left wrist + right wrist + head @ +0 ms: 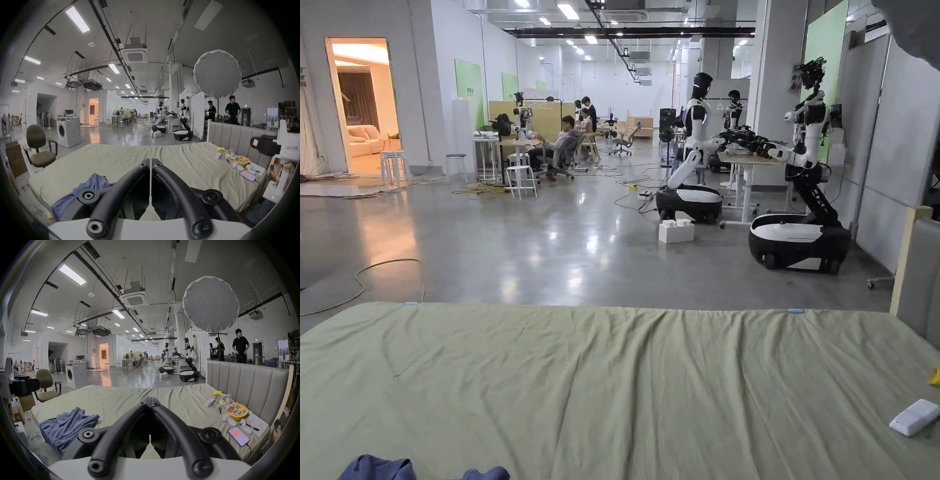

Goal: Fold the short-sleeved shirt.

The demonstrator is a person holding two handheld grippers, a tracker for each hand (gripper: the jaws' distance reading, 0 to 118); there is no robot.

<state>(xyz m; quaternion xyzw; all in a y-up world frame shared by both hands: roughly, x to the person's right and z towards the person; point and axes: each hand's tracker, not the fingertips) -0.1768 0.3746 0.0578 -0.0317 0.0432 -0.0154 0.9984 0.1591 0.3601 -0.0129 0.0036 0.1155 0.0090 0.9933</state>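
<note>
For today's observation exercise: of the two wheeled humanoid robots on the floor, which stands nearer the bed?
The right-hand robot, beside the grey partition; the other robot stands farther back, left of it.

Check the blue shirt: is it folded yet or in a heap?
In a heap. The blue shirt lies crumpled near the bed's corner, no flat layers.

We see a creased, matt green cloth sheet (113,400) covering the bed, with the blue shirt (68,426) lying on it as soft, rumpled fabric. The left gripper (151,160) and right gripper (149,398) show smooth black arms with a dull sheen — plastic, by the look of them — bolted to white housings. The padded headboard (243,382) is smooth grey upholstery in a pale wood frame. Beyond lies a polished concrete floor (562,250) — glossy, mirroring the lights.
</note>
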